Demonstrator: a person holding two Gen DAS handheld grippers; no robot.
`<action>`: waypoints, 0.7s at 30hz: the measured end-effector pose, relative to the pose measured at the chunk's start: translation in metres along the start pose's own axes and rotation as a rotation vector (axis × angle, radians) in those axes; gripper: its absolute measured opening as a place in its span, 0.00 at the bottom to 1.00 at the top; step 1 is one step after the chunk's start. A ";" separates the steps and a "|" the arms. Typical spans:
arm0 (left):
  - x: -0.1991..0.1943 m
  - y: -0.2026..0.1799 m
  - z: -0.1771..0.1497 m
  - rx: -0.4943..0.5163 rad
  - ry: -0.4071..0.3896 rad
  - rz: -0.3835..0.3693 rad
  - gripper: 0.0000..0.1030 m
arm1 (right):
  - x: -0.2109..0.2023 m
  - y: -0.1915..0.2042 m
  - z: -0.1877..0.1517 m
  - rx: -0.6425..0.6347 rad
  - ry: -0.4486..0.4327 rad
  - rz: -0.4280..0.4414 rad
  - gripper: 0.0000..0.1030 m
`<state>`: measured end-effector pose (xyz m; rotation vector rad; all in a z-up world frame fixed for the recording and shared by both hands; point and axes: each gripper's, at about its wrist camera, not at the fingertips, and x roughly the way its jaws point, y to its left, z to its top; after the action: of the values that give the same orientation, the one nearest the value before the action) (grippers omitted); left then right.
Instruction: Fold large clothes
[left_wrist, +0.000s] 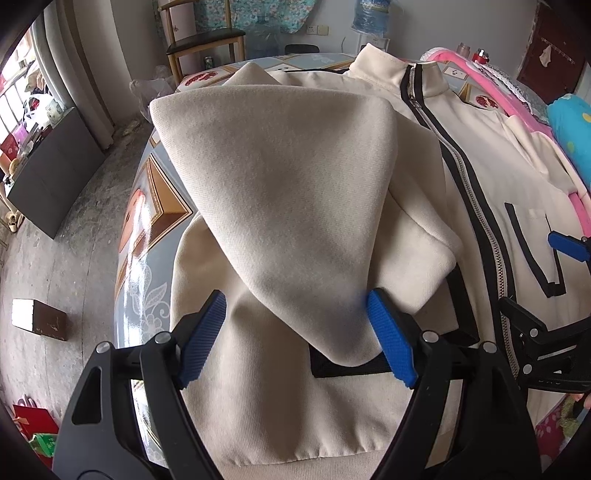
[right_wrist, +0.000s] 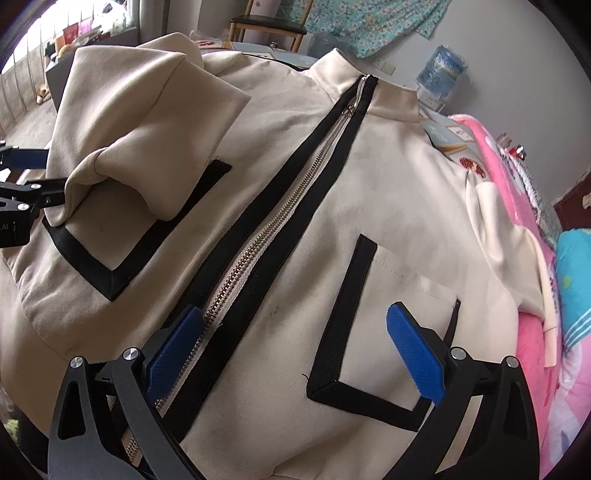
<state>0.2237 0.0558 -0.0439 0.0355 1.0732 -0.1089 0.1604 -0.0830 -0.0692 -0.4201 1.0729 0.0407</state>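
Note:
A cream jacket (right_wrist: 369, 184) with a black-edged zipper (right_wrist: 258, 240) lies front up on the patterned table (left_wrist: 159, 206). One sleeve (left_wrist: 280, 184) is folded across the jacket's front. The sleeve's cuff end rests between the blue pads of my left gripper (left_wrist: 295, 332). That gripper is open and its pads do not press the cloth. My right gripper (right_wrist: 295, 350) hangs open over the lower front, one finger by the zipper, the other over the black-trimmed pocket (right_wrist: 351, 314). Nothing is gripped.
A pink blanket (right_wrist: 517, 206) and a blue cushion (left_wrist: 572, 129) crowd the table's right side. A chair (left_wrist: 207, 40) and a water bottle (right_wrist: 441, 70) stand behind. On the floor to the left are a dark cabinet (left_wrist: 51, 173) and a small box (left_wrist: 37, 319).

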 end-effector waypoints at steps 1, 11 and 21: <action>0.000 0.000 0.000 -0.001 0.000 -0.001 0.73 | 0.000 0.000 0.001 -0.004 0.000 -0.004 0.94; -0.002 0.002 -0.003 0.001 -0.030 -0.008 0.73 | -0.013 -0.024 0.010 -0.027 -0.121 0.188 0.94; -0.012 0.013 -0.010 -0.038 -0.092 -0.013 0.72 | 0.023 -0.049 0.087 0.196 -0.090 0.735 0.85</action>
<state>0.2107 0.0709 -0.0380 -0.0109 0.9831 -0.1009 0.2566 -0.1010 -0.0385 0.1685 1.0826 0.5952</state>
